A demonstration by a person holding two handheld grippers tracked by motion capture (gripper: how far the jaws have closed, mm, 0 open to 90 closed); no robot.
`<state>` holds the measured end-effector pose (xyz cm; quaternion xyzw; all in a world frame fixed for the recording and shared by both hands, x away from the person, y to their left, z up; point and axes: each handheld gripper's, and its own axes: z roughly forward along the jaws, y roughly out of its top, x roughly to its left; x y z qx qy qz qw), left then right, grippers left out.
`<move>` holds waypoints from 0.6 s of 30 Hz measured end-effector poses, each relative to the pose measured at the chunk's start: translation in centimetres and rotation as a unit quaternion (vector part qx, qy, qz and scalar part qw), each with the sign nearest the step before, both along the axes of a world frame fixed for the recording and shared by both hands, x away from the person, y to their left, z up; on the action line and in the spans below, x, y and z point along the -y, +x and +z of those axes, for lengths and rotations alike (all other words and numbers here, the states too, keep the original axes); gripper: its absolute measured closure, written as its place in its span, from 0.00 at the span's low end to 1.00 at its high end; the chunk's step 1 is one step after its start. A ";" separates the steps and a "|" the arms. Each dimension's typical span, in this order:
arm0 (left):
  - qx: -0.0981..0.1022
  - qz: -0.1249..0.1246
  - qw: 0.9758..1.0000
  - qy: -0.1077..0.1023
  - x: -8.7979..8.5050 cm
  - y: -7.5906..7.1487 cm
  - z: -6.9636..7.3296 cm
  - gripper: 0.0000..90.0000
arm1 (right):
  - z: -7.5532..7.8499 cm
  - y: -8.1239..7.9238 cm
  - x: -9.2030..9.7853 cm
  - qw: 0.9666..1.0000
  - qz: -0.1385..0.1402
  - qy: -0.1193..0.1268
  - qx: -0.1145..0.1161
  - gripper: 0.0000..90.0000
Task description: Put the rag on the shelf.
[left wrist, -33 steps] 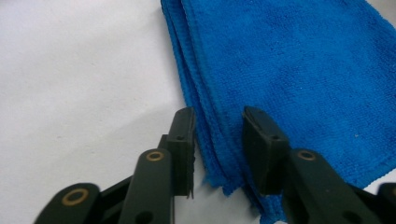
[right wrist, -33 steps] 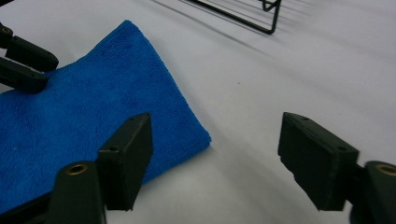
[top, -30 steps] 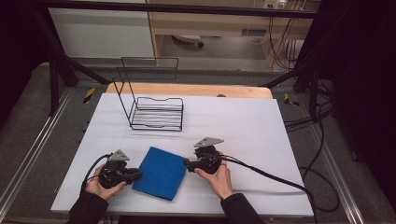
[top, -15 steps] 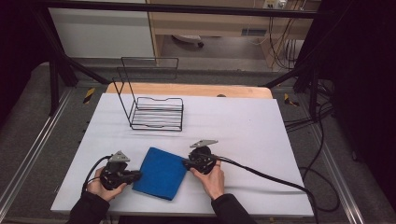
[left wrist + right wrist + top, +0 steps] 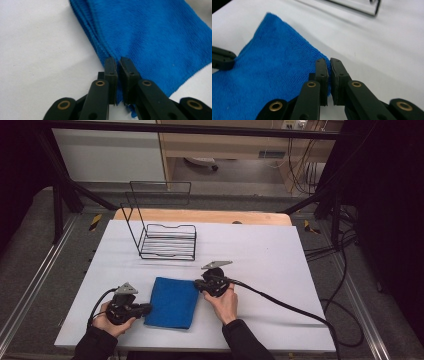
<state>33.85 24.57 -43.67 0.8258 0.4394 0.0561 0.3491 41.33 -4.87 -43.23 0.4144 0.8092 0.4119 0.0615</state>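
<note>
A folded blue cloth [image 5: 172, 302] lies flat near the front of the white table [image 5: 260, 255]. My left gripper [image 5: 146, 309] sits at the cloth's near left edge. In the left gripper view its jaws have just been closing and now pinch the layered edge of the cloth [image 5: 155, 37], so the left gripper [image 5: 118, 68] is shut on it. My right gripper [image 5: 198, 285] is at the far right corner. Its jaws have also just been closing, and the right gripper [image 5: 329, 66] is shut on that corner of the cloth [image 5: 269, 65]. The left gripper's tip [image 5: 222, 60] shows at the cloth's other side.
A black wire rack [image 5: 167, 242] stands on the table behind the cloth, its base [image 5: 362, 8] beyond the right gripper. A wooden board [image 5: 200, 216] lies along the table's back edge. The right gripper's cable [image 5: 285, 304] trails off to the right.
My right gripper has shifted a little left onto the cloth's far right corner. The left hand and the cloth have stayed where they were.
</note>
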 end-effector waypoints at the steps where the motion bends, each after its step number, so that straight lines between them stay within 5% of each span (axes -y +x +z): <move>1: 0.000 0.000 1.000 0.000 0.0 0.0 0.0 0.93 | 0.1 0.2 -0.2 1.000 0.004 -0.002 0.005 0.95; 10: 0.028 0.005 1.000 0.006 0.0 -0.4 0.2 0.78 | -0.9 1.4 -0.7 0.998 0.020 -0.046 0.024 0.83; 15: 0.064 0.009 0.998 0.000 -0.6 0.2 1.5 0.57 | 0.3 0.8 -0.2 0.998 0.029 -0.041 0.047 0.58; 18: 0.057 0.010 0.998 0.001 -0.8 1.0 1.9 0.41 | 1.4 0.5 0.3 0.997 0.036 -0.045 0.059 0.44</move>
